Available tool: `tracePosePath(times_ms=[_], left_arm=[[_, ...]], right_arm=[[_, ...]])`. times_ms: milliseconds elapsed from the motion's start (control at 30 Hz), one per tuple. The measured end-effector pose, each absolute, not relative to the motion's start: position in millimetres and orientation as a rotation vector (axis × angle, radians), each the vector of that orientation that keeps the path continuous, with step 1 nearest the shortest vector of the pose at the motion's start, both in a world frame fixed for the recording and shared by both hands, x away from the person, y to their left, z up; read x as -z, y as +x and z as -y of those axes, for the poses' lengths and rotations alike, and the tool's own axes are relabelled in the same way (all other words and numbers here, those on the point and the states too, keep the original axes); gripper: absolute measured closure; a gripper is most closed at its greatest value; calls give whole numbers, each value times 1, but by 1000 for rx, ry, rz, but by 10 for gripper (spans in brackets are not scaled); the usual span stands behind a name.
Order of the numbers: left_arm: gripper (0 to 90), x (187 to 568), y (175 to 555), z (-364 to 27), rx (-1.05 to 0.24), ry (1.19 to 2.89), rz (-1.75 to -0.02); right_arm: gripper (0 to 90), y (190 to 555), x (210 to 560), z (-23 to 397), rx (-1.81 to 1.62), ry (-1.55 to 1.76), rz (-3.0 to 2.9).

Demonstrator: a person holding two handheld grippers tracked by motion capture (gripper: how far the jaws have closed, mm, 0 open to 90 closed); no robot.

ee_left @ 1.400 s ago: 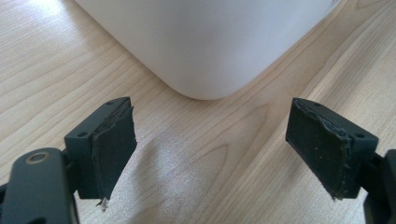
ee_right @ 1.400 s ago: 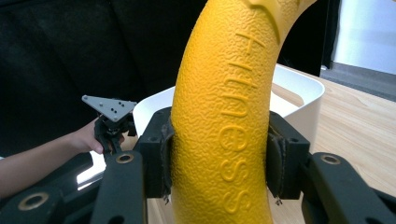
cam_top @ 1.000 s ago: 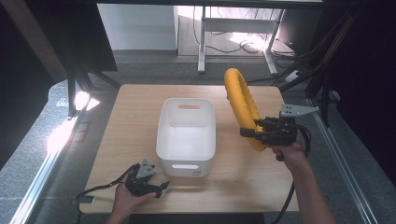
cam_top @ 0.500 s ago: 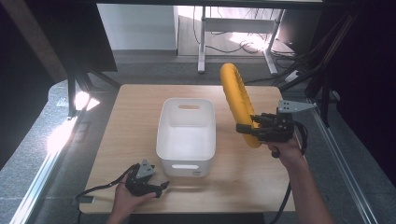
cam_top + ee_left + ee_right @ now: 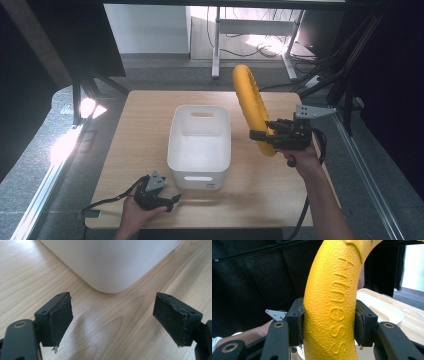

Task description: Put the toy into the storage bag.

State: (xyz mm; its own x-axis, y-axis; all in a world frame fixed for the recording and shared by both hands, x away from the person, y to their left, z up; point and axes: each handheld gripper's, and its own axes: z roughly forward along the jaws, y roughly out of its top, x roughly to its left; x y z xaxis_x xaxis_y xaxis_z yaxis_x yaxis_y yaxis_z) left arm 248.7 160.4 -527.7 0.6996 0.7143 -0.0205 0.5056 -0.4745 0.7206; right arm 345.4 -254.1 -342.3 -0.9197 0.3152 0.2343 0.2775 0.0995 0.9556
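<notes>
A yellow textured fitness ring (image 5: pixel 252 107) stands on edge in the air to the right of a white bin (image 5: pixel 201 145), lifted off the wooden table (image 5: pixel 265 195). My right gripper (image 5: pixel 261 136) is shut on the ring's lower part. In the right gripper view both pads press the ring (image 5: pixel 334 315) just beside its raised "Fitness" lettering, with the bin's rim (image 5: pixel 384 308) behind. My left gripper (image 5: pixel 169 202) rests open near the table's front edge, by the bin's near left corner. Between its pads lies bare wood, with the bin's rounded corner (image 5: pixel 110 265) just ahead.
The bin holds nothing visible and has a handle slot (image 5: pixel 198 178) in its near wall. A metal desk frame (image 5: pixel 216 40) and cables (image 5: pixel 260 47) stand on the floor beyond the table. Dark panels (image 5: pixel 395 90) flank the right side.
The right hand has carried the ring a little left, toward the bin, and tipped its top further leftward. The left gripper has stayed where it was.
</notes>
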Motion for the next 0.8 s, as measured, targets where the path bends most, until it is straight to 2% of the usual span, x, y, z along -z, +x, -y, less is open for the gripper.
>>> tracePosePath(times_ms=[800], left_arm=[[159, 528, 249, -160, -361, 2181, -926]], right_arm=[[507, 344, 324, 237, -2013, 549, -2289]])
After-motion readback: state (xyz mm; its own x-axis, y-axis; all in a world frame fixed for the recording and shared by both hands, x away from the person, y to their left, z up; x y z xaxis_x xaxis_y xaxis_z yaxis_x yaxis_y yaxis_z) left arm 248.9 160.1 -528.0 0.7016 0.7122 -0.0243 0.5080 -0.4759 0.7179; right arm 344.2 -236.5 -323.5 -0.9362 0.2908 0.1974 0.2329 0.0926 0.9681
